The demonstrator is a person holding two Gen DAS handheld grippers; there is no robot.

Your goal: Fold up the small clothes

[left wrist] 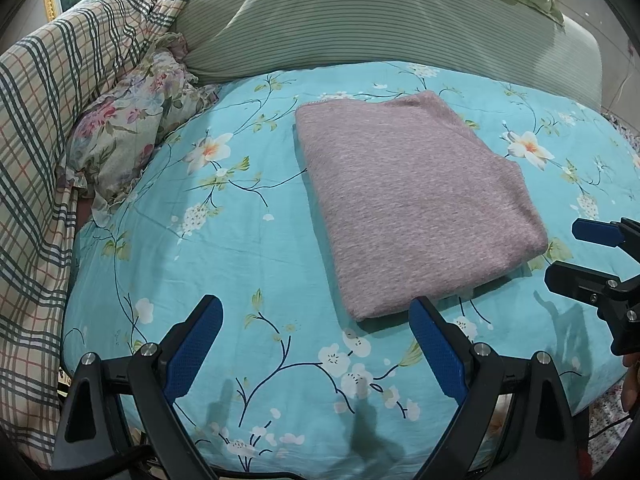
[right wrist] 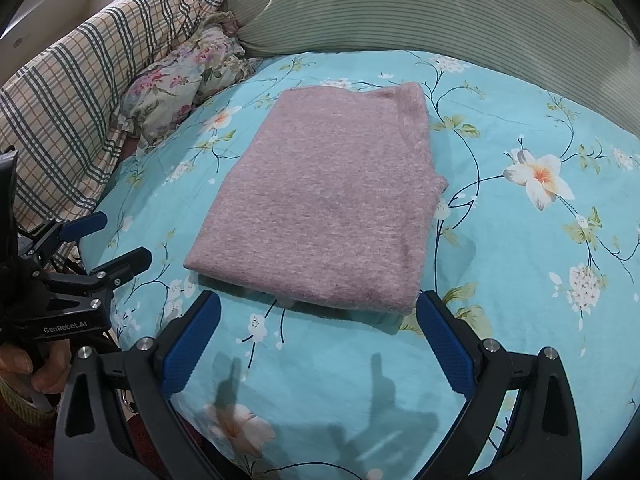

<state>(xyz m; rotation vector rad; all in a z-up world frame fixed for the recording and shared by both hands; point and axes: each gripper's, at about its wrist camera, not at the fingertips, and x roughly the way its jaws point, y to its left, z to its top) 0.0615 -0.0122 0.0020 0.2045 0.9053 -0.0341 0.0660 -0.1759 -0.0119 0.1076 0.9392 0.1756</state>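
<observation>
Only the right wrist view shows a hand (right wrist: 24, 364) gripping the left gripper (right wrist: 120, 240), its jaws apart. The right gripper (right wrist: 318, 308) hovers spread, empty. The folded mauve fuzzy knit garment (left wrist: 412, 204) lies rectangular on the turquoise floral bedsheet (left wrist: 200, 248), just beyond both.

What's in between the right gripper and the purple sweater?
Only bare flowery bedsheet lies between the right gripper and the folded sweater, with the fingers' shadows on it. The right wrist view shows this.
</observation>
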